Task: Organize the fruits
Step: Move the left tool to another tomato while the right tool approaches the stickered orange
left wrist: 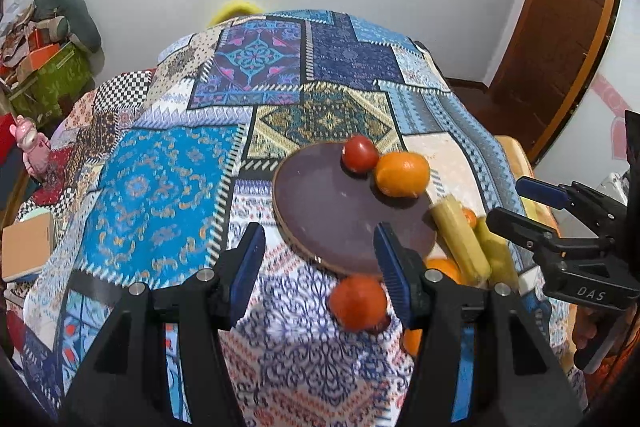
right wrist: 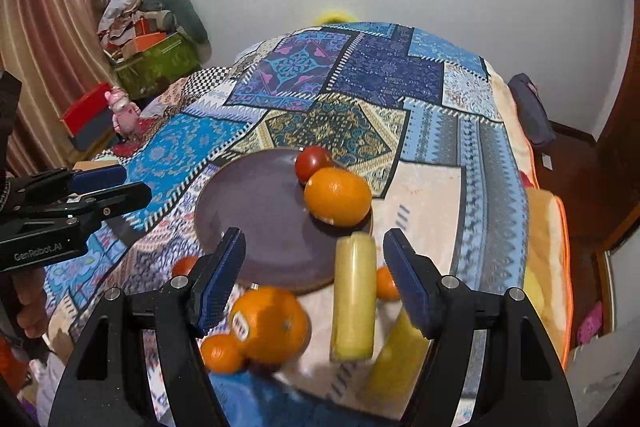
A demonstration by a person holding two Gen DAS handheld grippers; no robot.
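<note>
A dark round plate lies on the patchwork cloth and holds a red tomato and an orange at its far right rim. My left gripper is open and empty, with a red-orange fruit between its fingers just off the plate's near edge. My right gripper is open, above a stickered orange, a small orange and two yellow-green bananas.
The patchwork cloth covers a bed. Another small orange lies right of the banana. A cardboard box and a pink toy sit at the left. A wooden door stands at the right.
</note>
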